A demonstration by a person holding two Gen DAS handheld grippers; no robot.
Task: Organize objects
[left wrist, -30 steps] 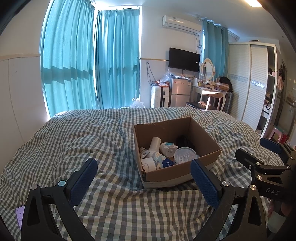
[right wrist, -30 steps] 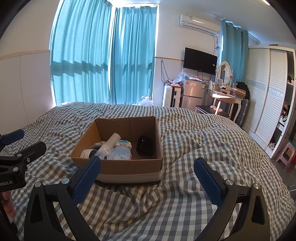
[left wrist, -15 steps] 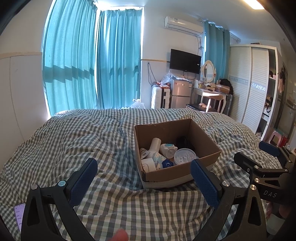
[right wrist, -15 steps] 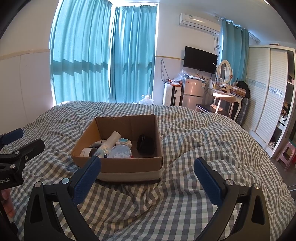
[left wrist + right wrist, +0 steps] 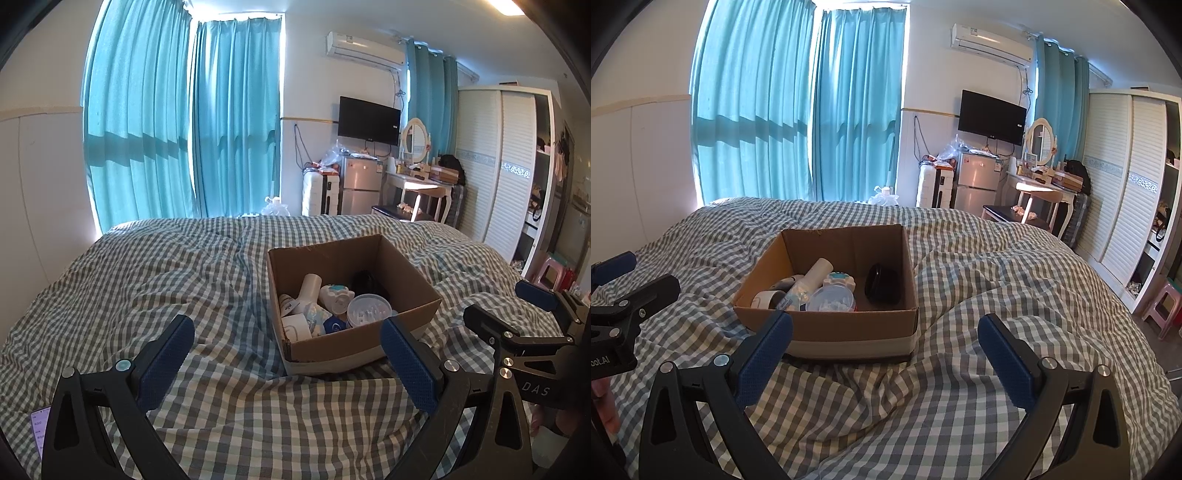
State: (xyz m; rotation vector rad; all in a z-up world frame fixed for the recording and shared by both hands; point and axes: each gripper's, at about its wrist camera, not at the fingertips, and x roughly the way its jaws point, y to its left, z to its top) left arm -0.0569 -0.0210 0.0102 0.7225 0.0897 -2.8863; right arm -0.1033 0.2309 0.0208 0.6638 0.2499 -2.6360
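An open cardboard box [image 5: 332,343] stands on a grey checked bed; it also shows in the right wrist view [image 5: 849,325]. Inside lie a white tube [image 5: 816,275], a round clear lidded tub [image 5: 831,301], a white jar with a teal top [image 5: 839,279], a black object [image 5: 882,283] and other small containers. My left gripper [image 5: 288,360] is open and empty, hovering in front of the box. My right gripper [image 5: 886,354] is open and empty, also in front of the box.
A phone [image 5: 40,424] lies on the bed at the lower left. The bedcover [image 5: 997,280] is rumpled around the box. Beyond the bed stand a fridge [image 5: 977,181], a dressing table [image 5: 1041,190], a wardrobe [image 5: 1123,177] and a pink stool [image 5: 1161,306].
Both grippers have drifted only slightly; the box and its contents have not moved. A fingertip that showed at the bottom edge half a second ago is gone.
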